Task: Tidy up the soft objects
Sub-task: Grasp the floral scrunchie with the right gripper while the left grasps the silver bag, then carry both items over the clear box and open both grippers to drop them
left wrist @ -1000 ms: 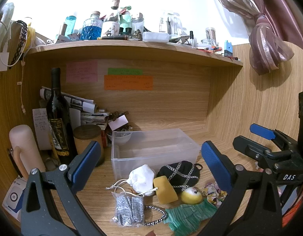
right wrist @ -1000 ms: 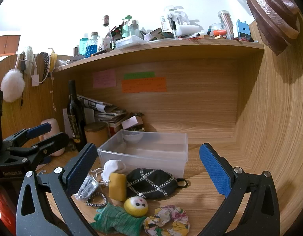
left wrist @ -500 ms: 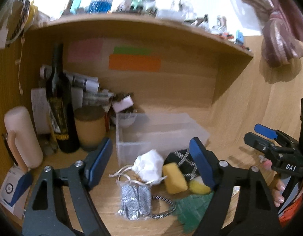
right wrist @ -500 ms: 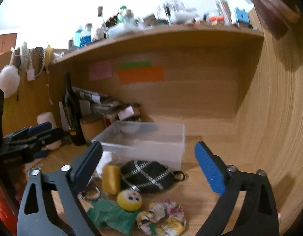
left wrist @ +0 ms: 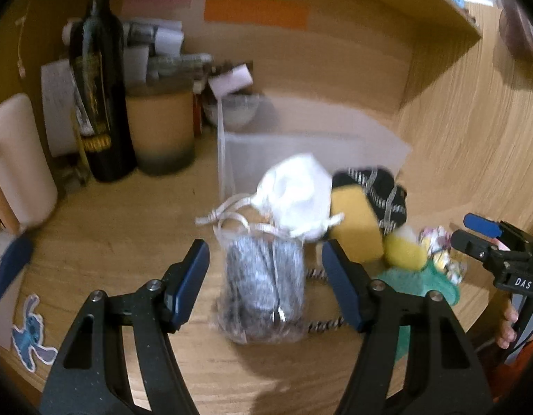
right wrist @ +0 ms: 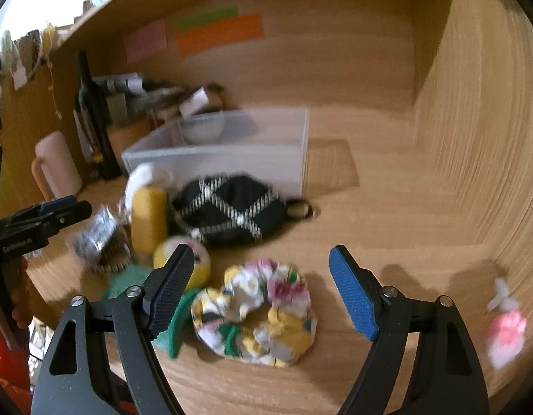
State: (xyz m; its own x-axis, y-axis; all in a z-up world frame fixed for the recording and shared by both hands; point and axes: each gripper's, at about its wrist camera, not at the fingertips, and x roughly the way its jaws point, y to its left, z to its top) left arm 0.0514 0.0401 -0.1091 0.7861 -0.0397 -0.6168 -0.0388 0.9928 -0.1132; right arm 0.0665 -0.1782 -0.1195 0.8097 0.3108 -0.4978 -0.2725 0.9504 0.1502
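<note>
Blurred silvery packet (left wrist: pixel 264 287) lies between spread, empty left gripper (left wrist: pixel 266 283) fingers, seemingly untouched.

Black tool (left wrist: pixel 266 285), blue pads (left wrist: pixel 192 285)

So the wooden desk (right wrist: pixel 387 207) is pretty cluttered: clear plastic bin (right wrist: pixel 231 159) near the back, with a black checked pouch (right wrist: pixel 231 211), yellow sponge (right wrist: pixel 148 218), floral scrunchie (right wrist: pixel 259 311), green cloth (left wrist: pixel 422 287) and a bagged grey thing (left wrist: pixel 266 283) in front, wine bottle (left wrist: pixel 100 97) and a round tin (left wrist: pixel 159 128) off left
</note>
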